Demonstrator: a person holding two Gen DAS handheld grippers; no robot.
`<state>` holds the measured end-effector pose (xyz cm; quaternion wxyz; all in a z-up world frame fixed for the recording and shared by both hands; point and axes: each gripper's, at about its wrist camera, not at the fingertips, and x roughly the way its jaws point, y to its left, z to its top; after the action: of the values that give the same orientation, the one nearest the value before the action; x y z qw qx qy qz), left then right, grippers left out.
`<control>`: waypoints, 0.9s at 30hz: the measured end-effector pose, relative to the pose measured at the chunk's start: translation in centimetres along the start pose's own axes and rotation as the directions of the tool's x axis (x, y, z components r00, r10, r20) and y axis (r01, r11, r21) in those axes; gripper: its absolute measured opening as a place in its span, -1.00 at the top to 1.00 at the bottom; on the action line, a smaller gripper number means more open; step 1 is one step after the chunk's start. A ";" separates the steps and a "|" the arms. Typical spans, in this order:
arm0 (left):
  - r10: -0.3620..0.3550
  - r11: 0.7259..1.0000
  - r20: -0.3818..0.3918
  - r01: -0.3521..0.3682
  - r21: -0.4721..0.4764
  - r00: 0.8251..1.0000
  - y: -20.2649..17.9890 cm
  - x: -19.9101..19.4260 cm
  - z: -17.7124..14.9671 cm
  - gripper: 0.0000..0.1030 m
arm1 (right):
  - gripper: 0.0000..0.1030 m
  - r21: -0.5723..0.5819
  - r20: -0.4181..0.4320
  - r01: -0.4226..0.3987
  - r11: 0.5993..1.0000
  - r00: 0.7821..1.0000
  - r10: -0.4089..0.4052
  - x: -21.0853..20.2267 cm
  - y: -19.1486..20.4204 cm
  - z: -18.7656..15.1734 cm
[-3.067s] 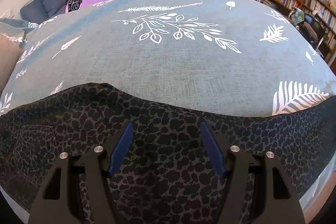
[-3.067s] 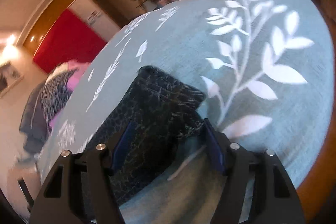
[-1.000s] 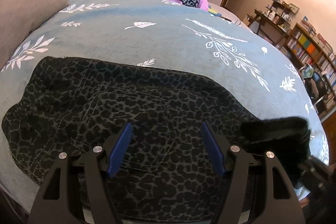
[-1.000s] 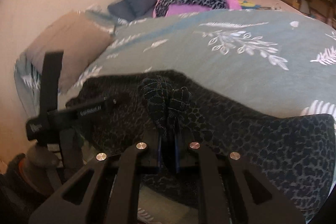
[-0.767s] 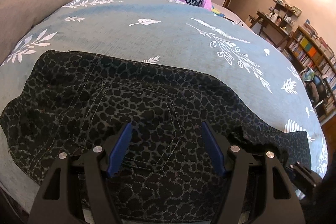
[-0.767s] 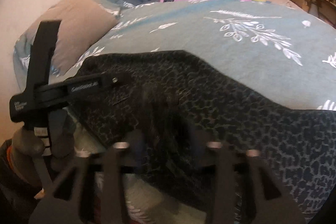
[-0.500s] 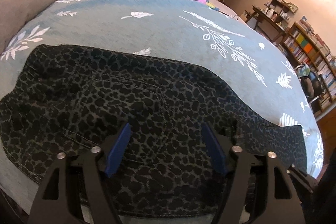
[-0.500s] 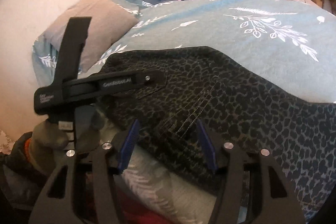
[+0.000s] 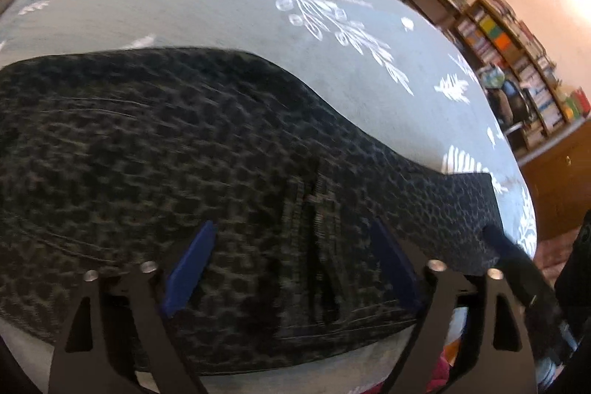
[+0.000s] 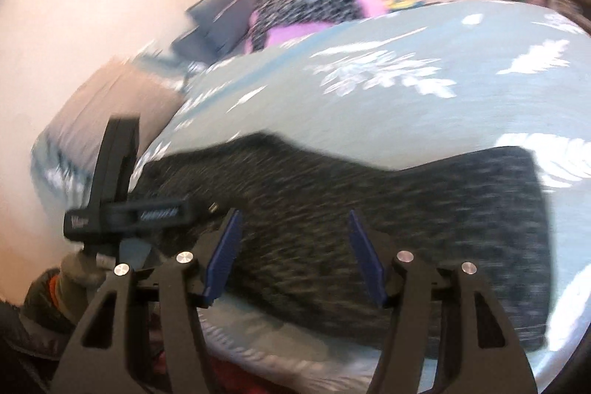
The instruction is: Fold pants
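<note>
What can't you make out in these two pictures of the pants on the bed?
- Pants, left view: the waist end runs off the left edge; the near hem sits behind the left claw.
- Pants, right view: motion blur smears the print, so seams and folds are unreadable.
- Shelves, left view: contents too small to name.
- Pile by the pillows, right view: blurred, items unclear.
- Bed: its near edge is hidden behind both claws.

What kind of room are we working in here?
Likely a bedroom that doubles as a study: a bed with a leaf-print cover, pillows at its head, and bookshelves along the far wall.
</note>
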<state>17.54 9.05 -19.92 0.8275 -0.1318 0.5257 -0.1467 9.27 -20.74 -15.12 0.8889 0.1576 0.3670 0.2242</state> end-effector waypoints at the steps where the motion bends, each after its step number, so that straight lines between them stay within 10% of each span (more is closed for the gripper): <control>1: -0.005 1.000 -0.006 0.005 0.002 1.000 -0.2 0.3 0.1 -0.75 | -0.19 0.011 0.014 0.014 1.000 1.000 -0.014 -0.5 -0.6 0.1; 5: -0.038 0.999 -0.037 0.038 -0.001 0.999 -0.8 0.9 0.6 -0.72 | -0.19 0.054 0.055 0.066 0.996 0.996 -0.069 -2.3 -3.2 0.3; 7: -0.037 0.999 -0.059 0.038 0.011 0.998 -1.6 1.3 0.8 -0.14 | -0.19 0.079 0.063 0.079 0.994 0.994 -0.085 -2.7 -4.3 0.3; 13: 0.026 0.999 -0.044 -0.025 0.041 0.999 -2.7 0.9 1.4 0.72 | -0.19 0.106 0.068 0.094 0.990 0.992 -0.102 -2.9 -5.5 0.2; 20: 0.092 0.995 0.091 -0.095 0.030 0.992 -1.2 -2.4 3.2 0.84 | -0.19 0.097 0.075 0.127 0.987 0.988 -0.134 -3.0 -5.4 0.3; 27: 0.102 0.995 0.021 -0.102 -0.003 0.995 1.4 -0.8 2.2 0.83 | -0.19 0.078 0.043 0.127 0.989 0.991 -0.130 -1.4 -4.8 0.3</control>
<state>19.37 10.78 -18.91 0.8394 -0.1074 0.5229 -0.1023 9.92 -25.54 -16.24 0.9035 0.1722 0.3632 0.1487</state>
